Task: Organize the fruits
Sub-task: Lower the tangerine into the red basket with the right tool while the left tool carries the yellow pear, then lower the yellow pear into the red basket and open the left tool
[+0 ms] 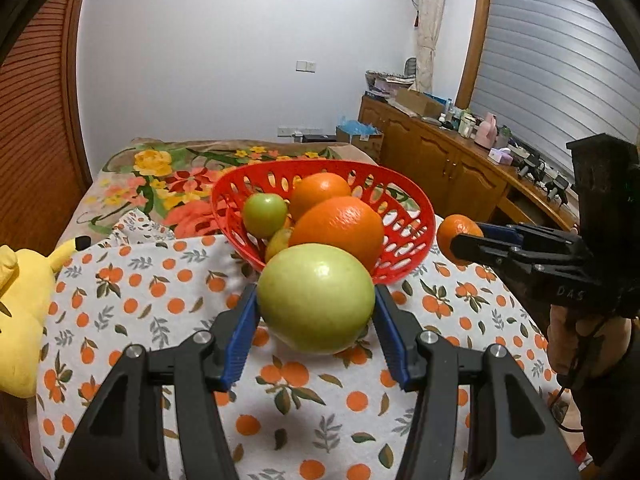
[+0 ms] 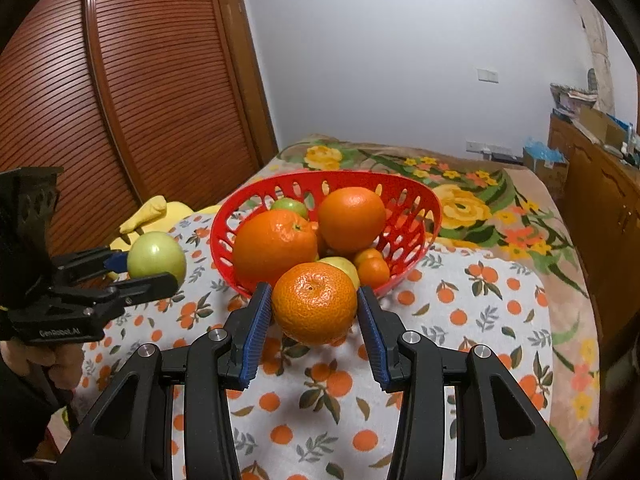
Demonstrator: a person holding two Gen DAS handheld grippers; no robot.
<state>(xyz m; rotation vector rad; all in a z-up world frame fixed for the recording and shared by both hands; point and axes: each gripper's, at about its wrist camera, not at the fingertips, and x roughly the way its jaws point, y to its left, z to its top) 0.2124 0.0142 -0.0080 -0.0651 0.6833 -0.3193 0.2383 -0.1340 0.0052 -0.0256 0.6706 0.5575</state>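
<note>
Fruit basket heaped with oranges, between jaws clamped on green apple and mandarin.

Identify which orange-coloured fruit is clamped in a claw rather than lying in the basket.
The mandarin in the right claw; the other oranges lie in the red basket.

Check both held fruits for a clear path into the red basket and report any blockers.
Nothing stands between either fruit and the red basket. The green apple and mandarin are held above the cloth in front of it. The basket is already heaped with oranges, leaving little room.
</note>
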